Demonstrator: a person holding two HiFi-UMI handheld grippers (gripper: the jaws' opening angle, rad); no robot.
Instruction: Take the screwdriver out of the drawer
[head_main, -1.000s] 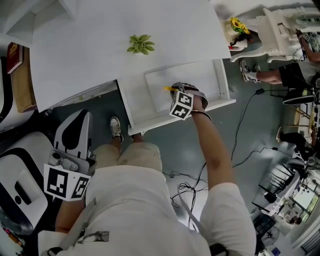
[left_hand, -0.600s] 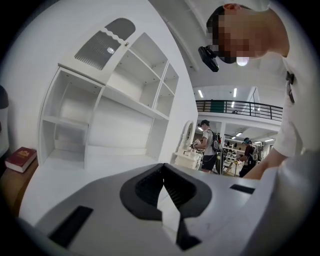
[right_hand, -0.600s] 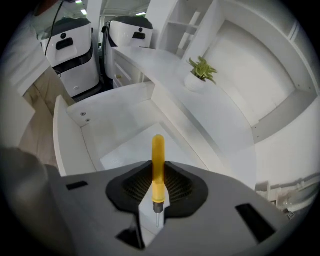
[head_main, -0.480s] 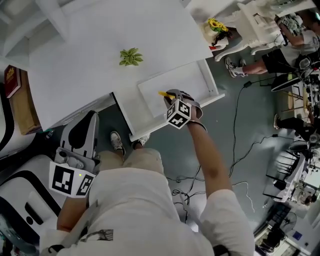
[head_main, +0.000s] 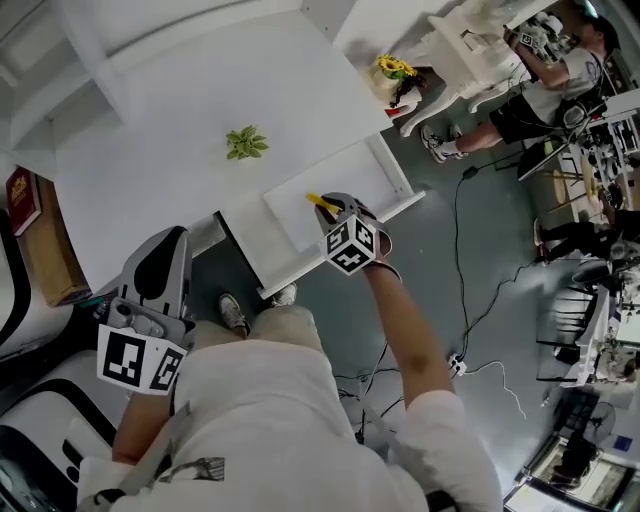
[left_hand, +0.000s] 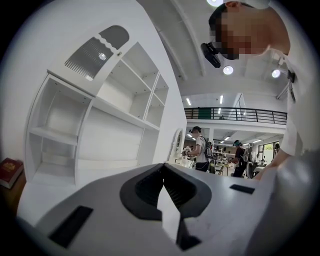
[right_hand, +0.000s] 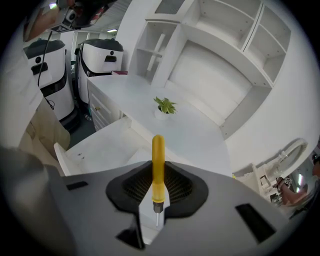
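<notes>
While clamping the screwdriver (right_hand: 158, 162), the right gripper (head_main: 324, 205) is pointing steeply downward over the drawer (head_main: 250, 243).
Left gripper (head_main: 163, 250) is pointing level, jaws closed together on nothing.

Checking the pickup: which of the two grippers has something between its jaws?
The right gripper: its jaws are shut on the yellow-handled screwdriver, with the handle sticking out ahead. The left gripper has its jaws together and nothing between them.

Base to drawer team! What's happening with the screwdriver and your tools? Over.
Right tool shut on the yellow screwdriver, gripped by its handle. Left tool shut, empty. Screwdriver held above the open drawer. Nothing in the way.
</notes>
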